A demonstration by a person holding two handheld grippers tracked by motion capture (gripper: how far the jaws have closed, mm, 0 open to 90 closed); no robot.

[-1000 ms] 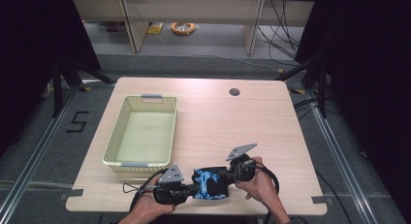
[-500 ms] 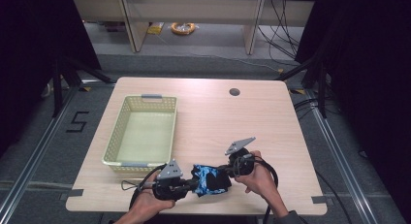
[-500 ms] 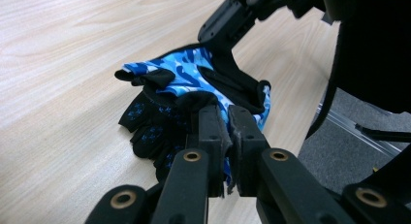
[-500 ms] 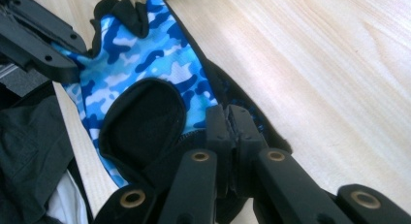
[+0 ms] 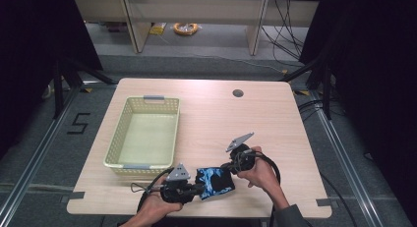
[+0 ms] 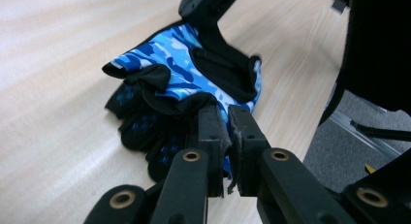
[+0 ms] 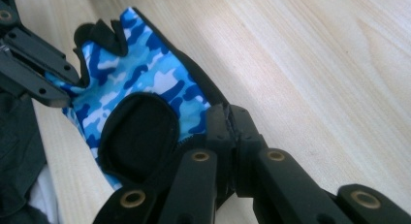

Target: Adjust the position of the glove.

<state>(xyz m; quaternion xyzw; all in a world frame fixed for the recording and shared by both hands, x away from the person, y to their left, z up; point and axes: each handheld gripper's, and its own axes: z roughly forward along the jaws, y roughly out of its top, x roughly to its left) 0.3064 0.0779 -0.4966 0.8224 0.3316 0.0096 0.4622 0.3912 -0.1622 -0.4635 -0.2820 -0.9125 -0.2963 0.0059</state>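
A blue camouflage fingerless glove point(image 5: 214, 183) lies near the table's point(image 5: 275, 114) front edge. The left gripper point(image 5: 196, 188) pinches one end, the right gripper point(image 5: 227, 166) apparently the opposite edge. A yellow basket point(image 5: 167, 109) sits toward the left edge.

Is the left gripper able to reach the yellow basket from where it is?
Probably yes. The basket sits close beside the left gripper with bare table between, but that gripper is shut on the glove, shared with the right gripper.
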